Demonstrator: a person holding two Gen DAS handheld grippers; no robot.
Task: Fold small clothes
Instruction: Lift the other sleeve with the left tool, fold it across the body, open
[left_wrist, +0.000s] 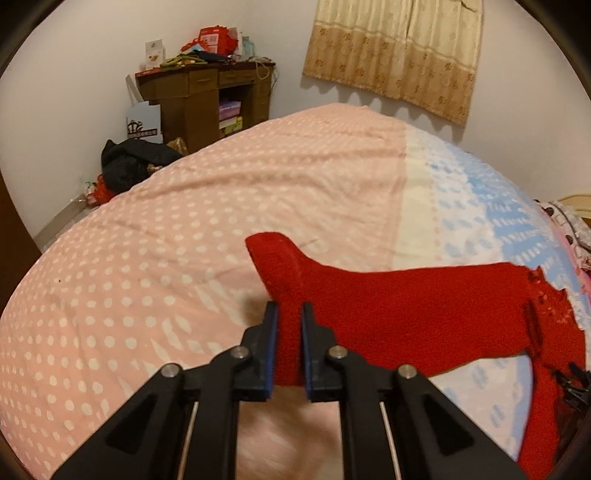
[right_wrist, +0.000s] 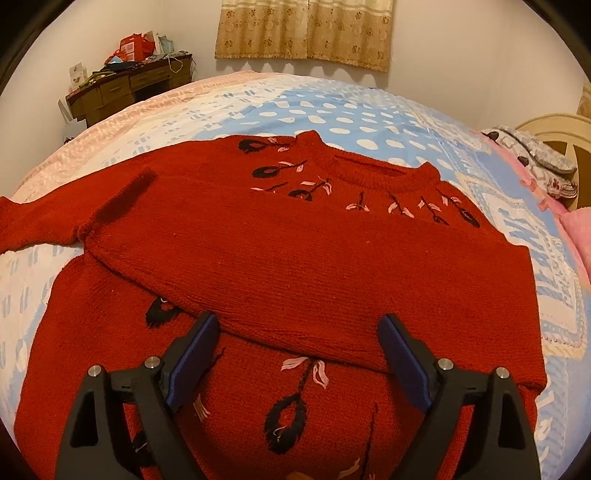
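Red knit sweater (right_wrist: 295, 258) lies spread on the bed (right_wrist: 369, 122), front up, neckline toward the far wall. One sleeve (right_wrist: 280, 266) is folded across the chest, running from the right shoulder down toward the lower left. Black and pink embroidered motifs show around the collar and on the lower body.

Left gripper (left_wrist: 289, 343): fingers (left_wrist: 271, 332) nearly together, pinching a strip of red knit between the blue pads. This is the other sleeve (left_wrist: 369, 314), which stretches off to the right from the grip; its cuff end stands up just beyond the fingertips, above the pink dotted bedcover (left_wrist: 147, 258).

Right gripper (right_wrist: 299, 354): fingers (right_wrist: 192, 362) spread wide, nothing between them. It hovers over the lower body of the sweater, fingertips at the lower edge of the folded sleeve; contact with the knit cannot be told.

Background: brown cluttered table (left_wrist: 207, 96) in the corner, beige curtain (left_wrist: 399, 51) on the wall.
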